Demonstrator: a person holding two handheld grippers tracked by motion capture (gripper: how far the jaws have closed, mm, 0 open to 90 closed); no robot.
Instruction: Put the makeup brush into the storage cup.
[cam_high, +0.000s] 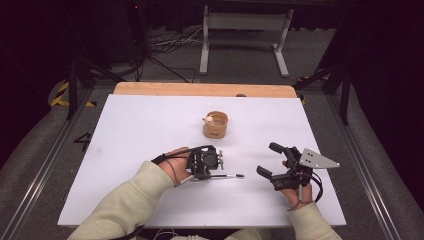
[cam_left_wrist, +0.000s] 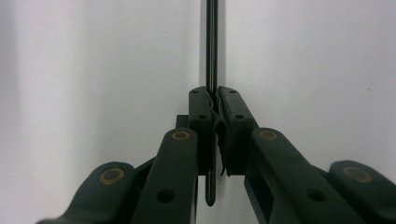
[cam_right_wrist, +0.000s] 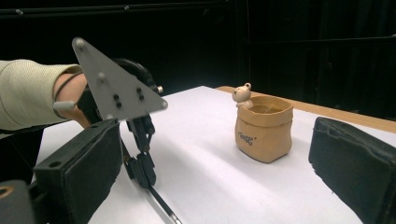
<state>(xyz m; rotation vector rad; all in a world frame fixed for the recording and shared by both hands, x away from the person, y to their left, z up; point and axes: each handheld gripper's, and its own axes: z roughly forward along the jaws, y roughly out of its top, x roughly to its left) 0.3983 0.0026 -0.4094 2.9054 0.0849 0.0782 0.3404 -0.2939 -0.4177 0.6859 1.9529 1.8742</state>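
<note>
Seen from the high view, the left gripper (cam_high: 216, 172) rests on the white surface (cam_high: 140, 130) near the middle of its near edge, its fingers clamped on a thin dark pen (cam_high: 226, 176) that lies flat and points toward the right edge. The right gripper (cam_high: 270, 160) hovers well apart from it, nearer the right edge, its fingers spread wide with nothing between them, a grey three-cornered plate (cam_high: 314, 159) on top. A tan sack-shaped cup (cam_high: 215, 125) with a small bear figure on its rim stands upright behind both, about midway toward the far edge.

From the left gripper view, the fingers (cam_left_wrist: 201, 112) are pressed together on the pen (cam_left_wrist: 212, 42), whose dark shaft runs straight up the frame over the bare surface (cam_left_wrist: 93, 70), its rounded end showing below the pads.

From the right gripper view, the gripper's own fingers (cam_right_wrist: 350, 158) stand far apart at either side. Between them the cup (cam_right_wrist: 264, 128) sits upright on the surface (cam_right_wrist: 201, 168), the bear (cam_right_wrist: 242, 95) perched on its left rim. To the left, the left gripper (cam_right_wrist: 142, 170) points down at the surface, gripping the pen (cam_right_wrist: 163, 205), a sleeved forearm behind it.
</note>
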